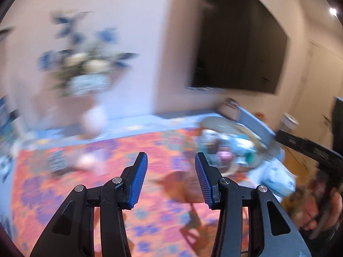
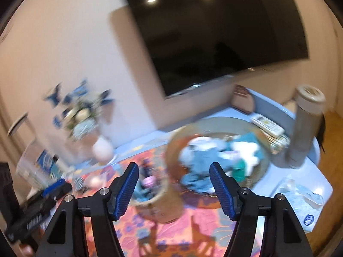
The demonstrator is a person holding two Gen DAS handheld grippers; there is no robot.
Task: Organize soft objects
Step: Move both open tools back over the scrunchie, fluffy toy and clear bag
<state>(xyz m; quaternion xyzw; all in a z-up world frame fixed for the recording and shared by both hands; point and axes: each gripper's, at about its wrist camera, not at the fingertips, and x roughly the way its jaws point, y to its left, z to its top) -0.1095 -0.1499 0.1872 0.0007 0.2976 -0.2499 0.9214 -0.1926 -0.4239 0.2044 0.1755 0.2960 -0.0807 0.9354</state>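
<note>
The left gripper is a matte black plastic frame of angular linkage arms with triangular cut-outs, joined by round silver screws, and its two fingers carry ribbed blue rubber pads. The right gripper is built alike, with the same black arms, silver pivot screws and ridged blue pads. Seen from the right wrist, the left gripper's black body shows blurred white lettering.

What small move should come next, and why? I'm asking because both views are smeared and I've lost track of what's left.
Probably steady the left gripper, then ease it toward the pale soft lump lying loose on the orange floral cloth. Both the left gripper and the right gripper stand open and empty, while the round basket already holds a heap of soft blue and white things.
</note>
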